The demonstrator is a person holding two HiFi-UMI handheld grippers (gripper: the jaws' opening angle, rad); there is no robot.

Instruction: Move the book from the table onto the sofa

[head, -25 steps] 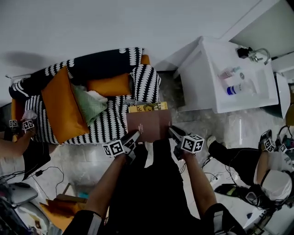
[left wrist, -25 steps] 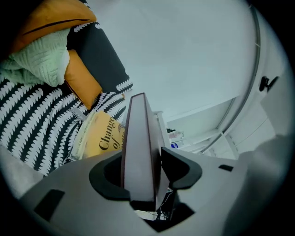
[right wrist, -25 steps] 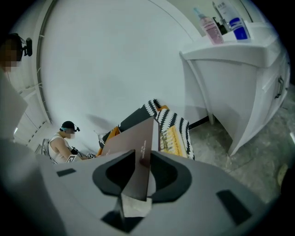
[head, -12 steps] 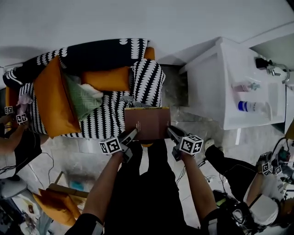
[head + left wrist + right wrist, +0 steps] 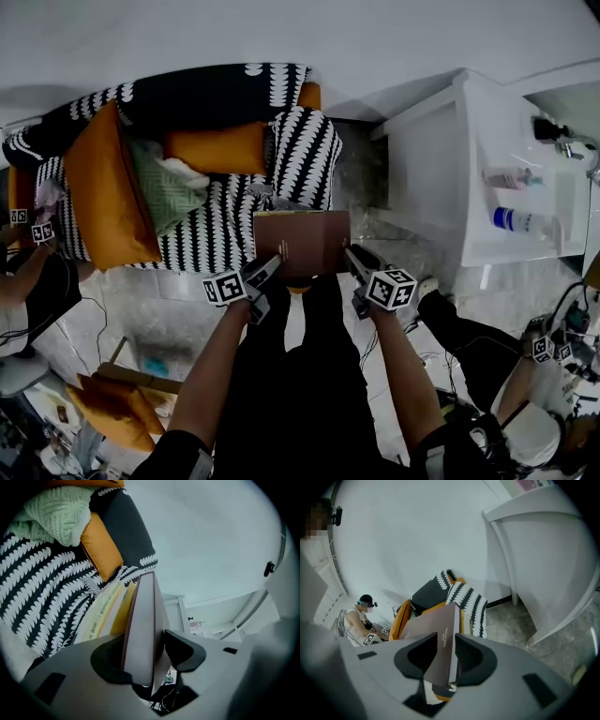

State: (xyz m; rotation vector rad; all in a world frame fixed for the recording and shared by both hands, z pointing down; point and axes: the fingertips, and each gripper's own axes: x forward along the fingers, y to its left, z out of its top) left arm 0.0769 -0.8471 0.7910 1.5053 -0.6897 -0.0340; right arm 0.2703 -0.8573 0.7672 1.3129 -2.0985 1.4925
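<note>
We find the book (image 5: 302, 242) held at the sofa's (image 5: 217, 242) front edge. The left gripper (image 5: 269, 271) and right gripper (image 5: 353, 260) each pinch one of its side edges.

Staged living room, data-collection setup.
Patterned sofa (image 5: 225, 244), cushions (image 5: 108, 197), sink unit (image 5: 431, 178) (bottles (image 5: 511, 218) on it), cables (image 5: 567, 323) on floor (image 5: 169, 300).

L tongs (image 5: 270, 266), R tongs (image 5: 352, 257) clamped on book (image 5: 300, 242), pointing fwd-down.
</note>
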